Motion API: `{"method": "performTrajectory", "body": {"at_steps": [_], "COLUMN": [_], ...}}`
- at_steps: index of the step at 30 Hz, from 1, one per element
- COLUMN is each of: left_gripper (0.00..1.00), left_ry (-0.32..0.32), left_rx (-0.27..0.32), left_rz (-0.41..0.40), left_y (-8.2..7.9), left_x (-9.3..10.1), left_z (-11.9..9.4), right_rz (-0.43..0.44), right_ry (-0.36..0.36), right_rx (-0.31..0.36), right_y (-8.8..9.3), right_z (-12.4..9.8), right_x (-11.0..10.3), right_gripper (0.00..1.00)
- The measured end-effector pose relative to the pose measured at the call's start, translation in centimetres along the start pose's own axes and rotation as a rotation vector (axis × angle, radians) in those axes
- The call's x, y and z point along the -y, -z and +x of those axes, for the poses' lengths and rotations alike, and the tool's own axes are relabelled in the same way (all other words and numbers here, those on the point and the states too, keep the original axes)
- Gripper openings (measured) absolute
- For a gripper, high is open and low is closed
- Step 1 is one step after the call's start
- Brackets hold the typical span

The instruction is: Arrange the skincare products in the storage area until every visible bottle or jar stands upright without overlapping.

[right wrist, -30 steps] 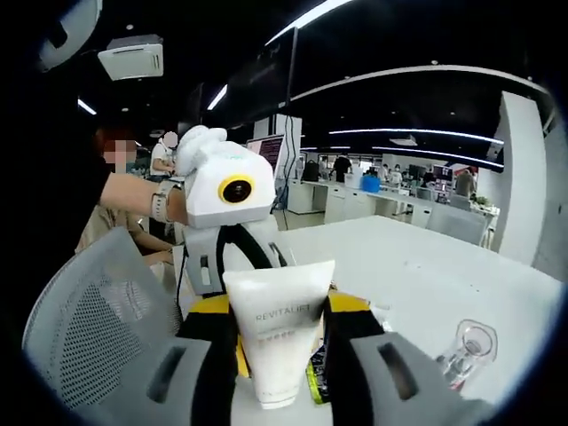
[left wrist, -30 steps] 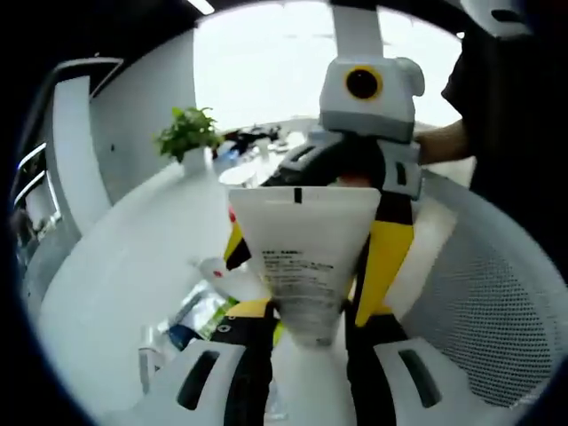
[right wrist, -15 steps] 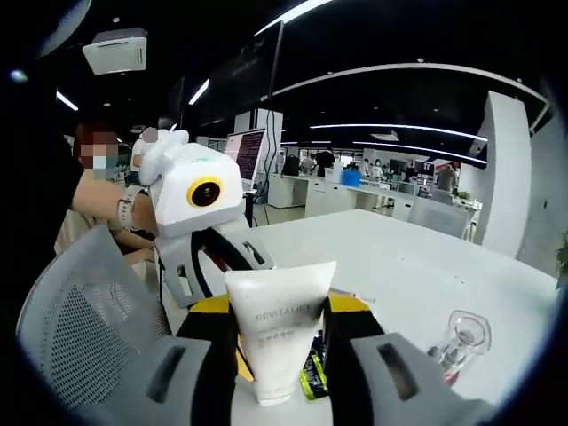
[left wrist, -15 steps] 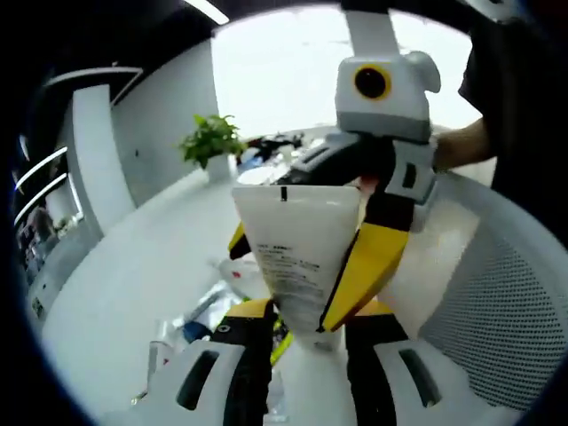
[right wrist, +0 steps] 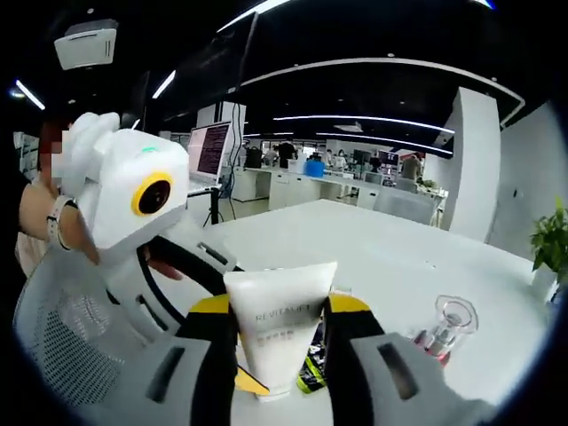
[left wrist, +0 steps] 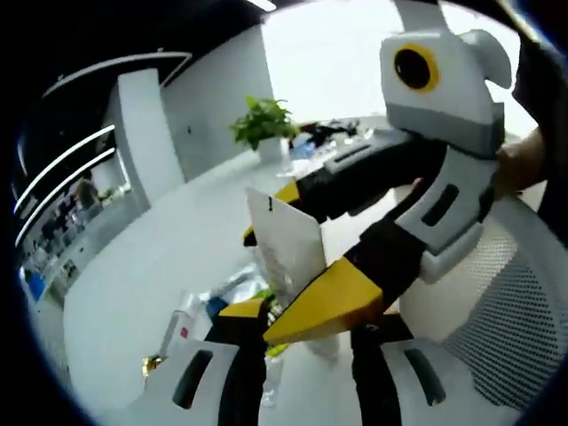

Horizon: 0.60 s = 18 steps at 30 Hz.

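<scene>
White tube (right wrist: 280,330) clamped in your right gripper (right wrist: 280,342); left gripper (left wrist: 297,328) jaw state unclear; next, stand tube upright beside glass bottle (right wrist: 441,330)

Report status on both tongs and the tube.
Right tongs shut on white tube. Left tongs at tube's lower end, grip unclear. Tube held above white table. Loose items beneath.

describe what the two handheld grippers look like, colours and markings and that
Both match. The right gripper has black jaws with yellow tips, a pale grey slotted casing and a rounded white housing on top carrying a yellow-ringed black circle. The left gripper, seen in the right gripper view, has the same white housing with the yellow-ringed circle, black arms and yellow tips. A band shows on the person's wrist behind it.
</scene>
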<state>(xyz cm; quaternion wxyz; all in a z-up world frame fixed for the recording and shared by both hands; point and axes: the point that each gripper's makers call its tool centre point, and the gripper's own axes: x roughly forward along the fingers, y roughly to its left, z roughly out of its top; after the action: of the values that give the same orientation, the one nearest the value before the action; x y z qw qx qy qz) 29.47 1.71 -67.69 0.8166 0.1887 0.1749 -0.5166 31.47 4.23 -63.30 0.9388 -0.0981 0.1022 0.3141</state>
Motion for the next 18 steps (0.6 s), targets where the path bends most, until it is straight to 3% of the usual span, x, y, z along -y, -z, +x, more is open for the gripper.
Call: {"method": "performTrajectory", "body": {"at_steps": [9, 11, 13, 14, 18], "left_gripper": [0.34, 0.32, 0.27, 0.2, 0.19], "left_ry": [-0.139, -0.129, -0.09, -0.056, -0.067], "left_rx": [0.015, 0.009, 0.019, 0.033, 0.022], "left_rz": [-0.002, -0.019, -0.126, -0.128, -0.12], "left_y": [0.1, 0.2, 0.4, 0.3, 0.5], "left_x": [-1.2, -1.2, -0.7, -0.3, -0.5], "left_z": [0.5, 0.5, 0.8, 1.0, 1.3], "right_rz": [0.016, 0.023, 0.027, 0.029, 0.028], "right_ry": [0.091, 0.108, 0.117, 0.121, 0.126], "right_rx": [-0.019, -0.018, -0.016, -0.017, -0.025], "right_y": [0.2, 0.2, 0.2, 0.3, 0.3], "right_z": [-0.3, -0.5, -0.6, -0.6, -0.4], "right_x": [0.3, 0.5, 0.6, 0.7, 0.7], "right_gripper": [0.38, 0.38, 0.38, 0.38, 0.38]}}
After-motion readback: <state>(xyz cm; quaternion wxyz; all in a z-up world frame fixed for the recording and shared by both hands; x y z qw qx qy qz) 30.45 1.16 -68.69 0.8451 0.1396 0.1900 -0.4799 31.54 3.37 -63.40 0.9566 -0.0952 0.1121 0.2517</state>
